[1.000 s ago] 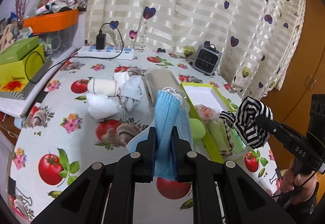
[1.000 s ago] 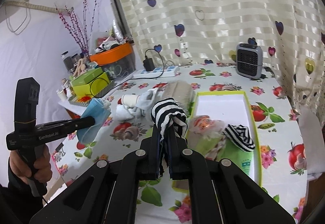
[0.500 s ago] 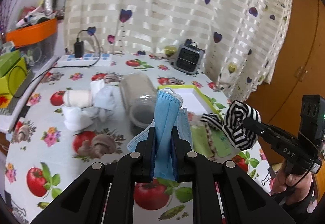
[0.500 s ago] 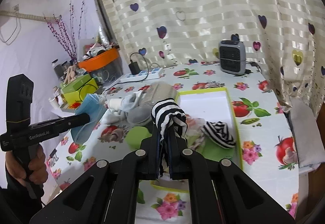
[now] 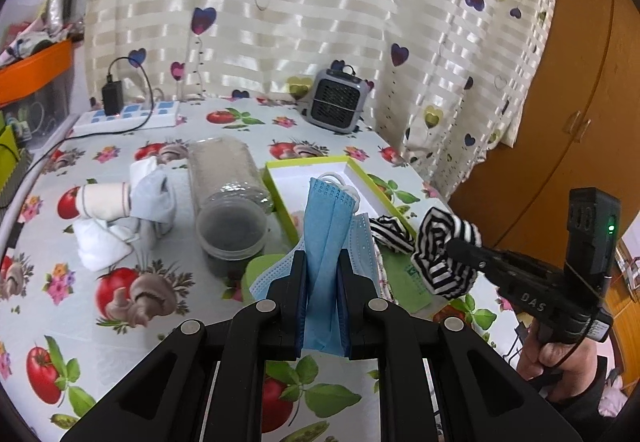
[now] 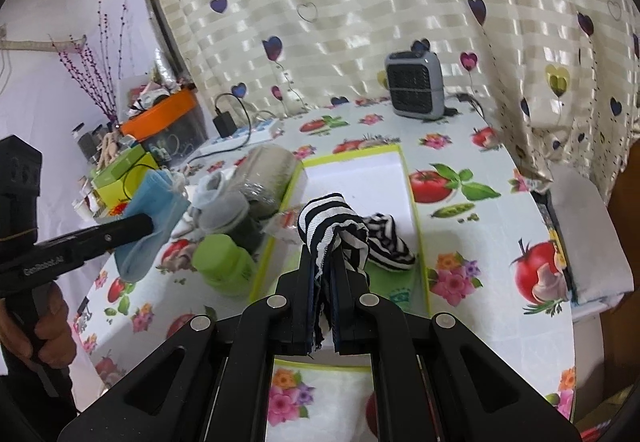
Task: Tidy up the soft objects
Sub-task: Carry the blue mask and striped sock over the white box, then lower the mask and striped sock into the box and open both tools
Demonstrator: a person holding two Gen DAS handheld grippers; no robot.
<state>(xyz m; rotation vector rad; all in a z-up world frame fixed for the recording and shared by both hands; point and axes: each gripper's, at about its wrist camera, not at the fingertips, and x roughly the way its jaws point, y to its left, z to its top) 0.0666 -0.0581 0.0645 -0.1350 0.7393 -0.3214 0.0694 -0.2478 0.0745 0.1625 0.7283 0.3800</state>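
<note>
The surface (image 6: pixel 460 145), a round top under a tomato-print cloth, carries the green-edged box (image 6: pixel 412 209) at its middle, with a clear jar (image 5: pixel 228 197) on its side at the box's 9 o'clock and a bundle of pale socks (image 5: pixel 132 209) further out the same way. Both hands are loaded above it. The left gripper (image 5: pixel 322 274) is clamped tight on a folded blue face mask (image 5: pixel 326 226); the right gripper (image 6: pixel 330 282) is pinched shut on a black-and-white striped sock (image 6: pixel 332 226), whose mate (image 6: pixel 386 242) already lies in the box.

The risks, as I judge them: the mask's loose ear loops and hanging lower ply could snag on the box rim or the jar, and the limp sock may cling to the fingers on release and drop onto the surface instead.
</note>
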